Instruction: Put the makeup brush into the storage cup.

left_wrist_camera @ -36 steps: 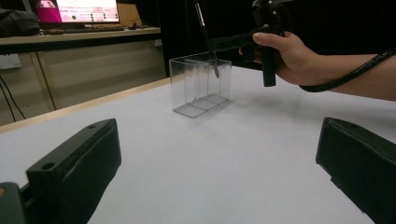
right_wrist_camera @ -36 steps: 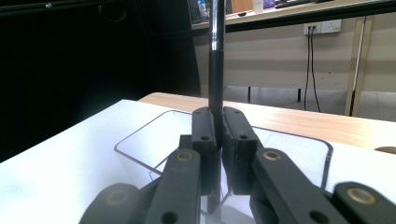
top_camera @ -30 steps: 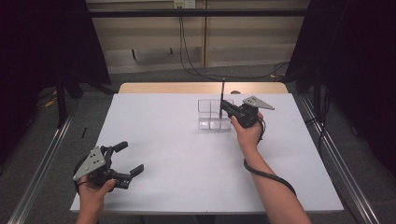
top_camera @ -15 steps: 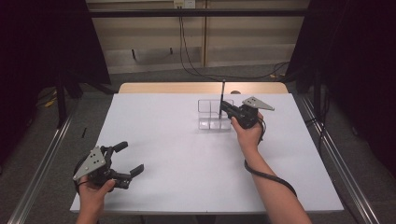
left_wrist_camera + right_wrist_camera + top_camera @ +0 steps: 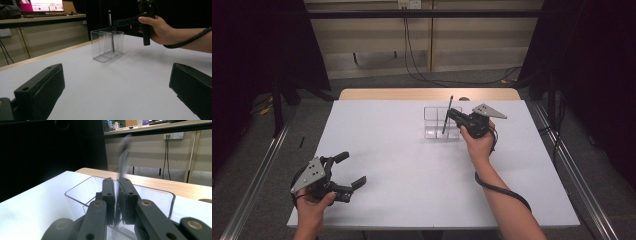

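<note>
R gripper (image 5: 452,116) jaws clenched on dark pen (image 5: 447,114) (upright, tip inside clear divided holder (image 5: 438,123)) near counter (image 5: 412,165) far edge. L gripper (image 5: 348,170) jaws released, near-left corner.

— How many things are on the white table (image 5: 412,165)?

— One clear plastic organizer (image 5: 435,121), and one thin dark pen (image 5: 447,114) standing in it. From above, the organizer seems to have several compartments, though I can't count them surely.

— And the tools?

— Two handheld grippers: the left gripper (image 5: 346,171) at the near corner, the right gripper (image 5: 449,115) at the organizer. Each has two black jaws and carries one grey three-cornered plate.

— People?

— One person, two hands on the grippers.

— Anything behind?

— One wall socket (image 5: 173,136) with two cables hanging from it, and one lit monitor (image 5: 41,5) on a bench.
</note>
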`<state>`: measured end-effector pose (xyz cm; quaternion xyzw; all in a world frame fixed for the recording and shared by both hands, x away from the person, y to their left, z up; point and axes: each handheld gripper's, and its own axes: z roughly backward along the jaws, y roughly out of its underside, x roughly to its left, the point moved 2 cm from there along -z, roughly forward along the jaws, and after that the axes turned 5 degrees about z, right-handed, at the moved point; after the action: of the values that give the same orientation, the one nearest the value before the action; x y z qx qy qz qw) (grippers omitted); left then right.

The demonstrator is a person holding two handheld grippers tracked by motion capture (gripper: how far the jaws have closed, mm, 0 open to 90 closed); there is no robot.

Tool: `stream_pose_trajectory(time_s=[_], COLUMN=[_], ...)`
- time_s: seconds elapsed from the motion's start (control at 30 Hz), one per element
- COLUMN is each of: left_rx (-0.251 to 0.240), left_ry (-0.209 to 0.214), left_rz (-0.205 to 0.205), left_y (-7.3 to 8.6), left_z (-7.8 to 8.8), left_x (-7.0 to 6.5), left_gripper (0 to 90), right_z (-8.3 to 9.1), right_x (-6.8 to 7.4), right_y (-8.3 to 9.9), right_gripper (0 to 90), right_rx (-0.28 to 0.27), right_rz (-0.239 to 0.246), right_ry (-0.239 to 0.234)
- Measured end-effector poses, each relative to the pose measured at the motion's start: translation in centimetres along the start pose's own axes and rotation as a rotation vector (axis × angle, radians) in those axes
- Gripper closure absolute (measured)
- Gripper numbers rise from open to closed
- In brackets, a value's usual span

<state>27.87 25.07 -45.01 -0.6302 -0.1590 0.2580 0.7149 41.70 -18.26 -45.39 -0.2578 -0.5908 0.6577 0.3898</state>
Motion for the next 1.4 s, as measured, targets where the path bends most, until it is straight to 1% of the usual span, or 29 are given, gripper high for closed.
stream_pose_trajectory(time_s=[0.13, 0.4, 0.43, 0.5, 0.57, 0.63, 1.0, 1.13, 1.2, 1.33, 1.4], left_rx=[0.001, -0.001, -0.003, -0.003, -0.003, -0.003, -0.001, -0.004, -0.001, 0.002, 0.002], left_ry=[-0.001, -0.004, -0.004, -0.004, -0.004, -0.004, -0.004, -0.003, -0.004, -0.005, -0.007], left_rz=[-0.001, -0.002, -0.003, -0.002, -0.002, -0.002, -0.004, -0.001, 0.001, 0.001, 0.002], left_y=[0.0, -0.05, -0.04, -0.04, -0.04, -0.04, -0.02, -0.03, 0.0, 0.04, 0.03], left_z=[0.01, 0.04, 0.04, 0.03, 0.03, 0.03, 0.02, -0.06, -0.07, -0.04, -0.04], left_x=[0.02, 0.01, 0.01, 0.02, 0.01, 0.01, 0.04, -0.01, -0.04, -0.01, -0.01], left_gripper=[0.0, 0.0, 0.0, 0.0, 0.0, 0.0, 0.0, 0.0, 0.0, 0.0, 0.0], right_z=[-0.02, 0.03, 0.06, 0.1, 0.11, 0.14, 0.3, 0.47, 0.55, 0.75, 0.82], right_x=[0.1, 0.1, 0.1, 0.16, 0.16, 0.17, 0.4, 0.43, 0.37, 0.26, 0.24], right_y=[-0.02, 0.07, 0.09, 0.07, 0.05, 0.01, -0.37, -0.39, -0.41, -0.39, -0.4], right_gripper=[82.0, 76.0, 74.5, 71.1, 66.2, 65.0, 46.9, 43.3, 40.5, 35.4, 33.3], right_rx=[0.005, 0.014, 0.016, 0.018, 0.022, 0.023, 0.013, 0.019, 0.017, 0.02, 0.03], right_rz=[0.013, -0.004, -0.004, 0.003, 0.002, 0.001, 0.008, 0.023, 0.017, 0.023, 0.035], right_ry=[0.0, -0.001, -0.006, -0.004, -0.006, -0.012, -0.034, -0.044, -0.05, -0.059, -0.064])
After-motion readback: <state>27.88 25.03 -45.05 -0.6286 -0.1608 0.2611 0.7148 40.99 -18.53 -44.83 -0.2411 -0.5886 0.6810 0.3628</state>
